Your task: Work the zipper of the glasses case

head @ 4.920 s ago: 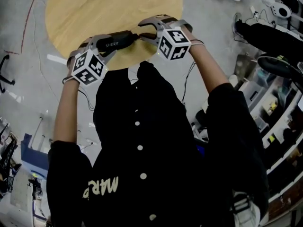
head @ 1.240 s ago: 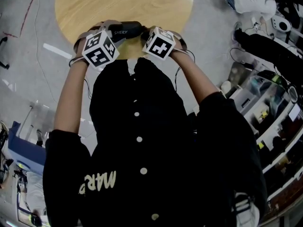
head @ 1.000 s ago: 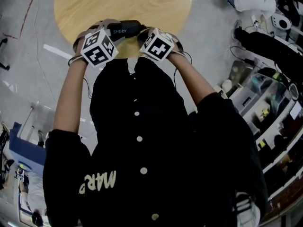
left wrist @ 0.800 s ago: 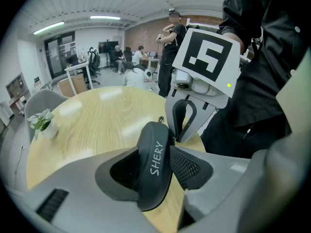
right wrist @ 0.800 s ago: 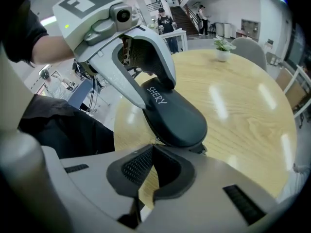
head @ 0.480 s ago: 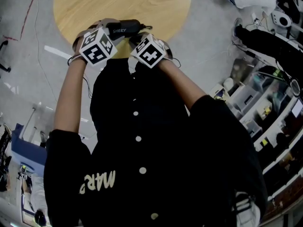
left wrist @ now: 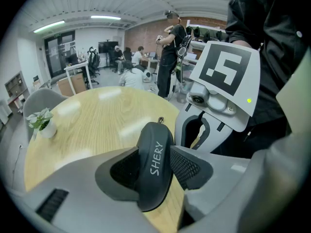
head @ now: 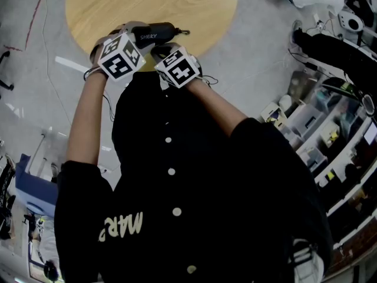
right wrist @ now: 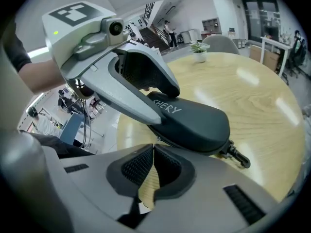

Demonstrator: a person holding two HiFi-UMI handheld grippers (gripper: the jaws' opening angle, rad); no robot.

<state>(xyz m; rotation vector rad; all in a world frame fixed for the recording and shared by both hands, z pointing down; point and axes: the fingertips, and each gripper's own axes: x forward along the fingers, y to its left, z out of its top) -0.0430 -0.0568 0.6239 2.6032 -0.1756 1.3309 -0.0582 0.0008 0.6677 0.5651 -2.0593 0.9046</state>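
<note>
While L gripper (left wrist: 156,169) clamps, case (right wrist: 194,121) hovers

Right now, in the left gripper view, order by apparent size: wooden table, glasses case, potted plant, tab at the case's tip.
1. wooden table
2. glasses case, close to the camera
3. potted plant
4. tab at the case's tip

The glasses case (left wrist: 154,166) has a smooth, matt, dark grey shell with white print. Its zipper pull (right wrist: 236,155) is dark with a faint shine; I cannot tell if it is metal or plastic. My left gripper (left wrist: 154,157) is matt grey plastic, and its pads (left wrist: 188,166) are black, cross-hatched and rubbery-looking. The table (left wrist: 92,120) is pale wood, smooth with a satin gloss. My jacket (head: 177,158) is black cloth.
</note>
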